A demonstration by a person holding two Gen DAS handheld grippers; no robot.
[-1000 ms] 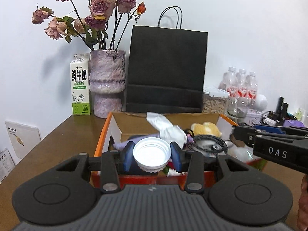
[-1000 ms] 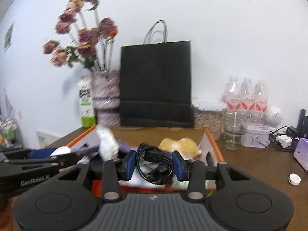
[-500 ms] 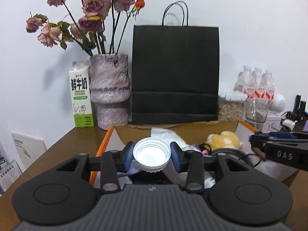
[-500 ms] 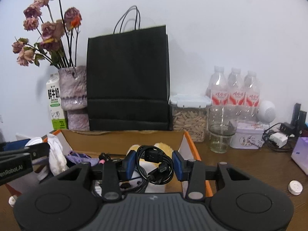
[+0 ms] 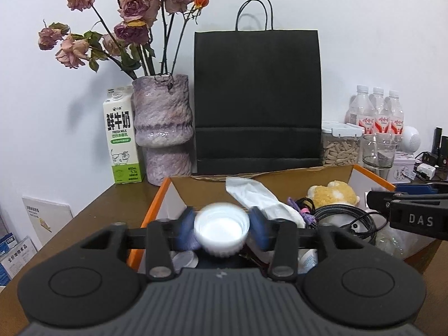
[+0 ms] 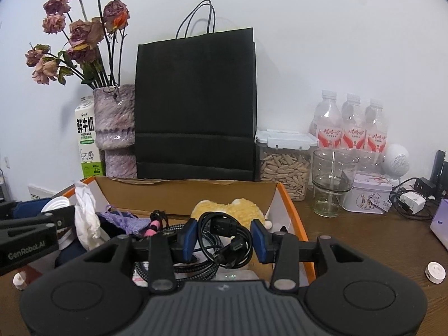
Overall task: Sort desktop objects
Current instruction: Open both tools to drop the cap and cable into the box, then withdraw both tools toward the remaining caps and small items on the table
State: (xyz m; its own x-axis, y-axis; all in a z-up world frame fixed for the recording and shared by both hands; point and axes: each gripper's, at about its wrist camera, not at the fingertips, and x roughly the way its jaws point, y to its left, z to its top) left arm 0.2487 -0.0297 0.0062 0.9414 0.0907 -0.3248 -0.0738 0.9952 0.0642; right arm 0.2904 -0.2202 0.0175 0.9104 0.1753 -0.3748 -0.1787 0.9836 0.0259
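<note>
An orange-edged cardboard box holds a yellow plush toy, white crumpled tissue, a purple pouch and a braided cable. My left gripper hangs over the box's left part; its blue pads look blurred and stand slightly apart from the white cap between them. My right gripper is shut on a coiled black cable above the box's right part. Each gripper shows at the edge of the other's view.
Behind the box stand a milk carton, a purple vase of dried roses, a black paper bag, a jar of seeds, a glass, water bottles and a tin. A small white cap lies on the table.
Both grippers moved forward over the box with their loads. The left gripper's pads now blur and part from the white cap; the right still grips the black cable.
</note>
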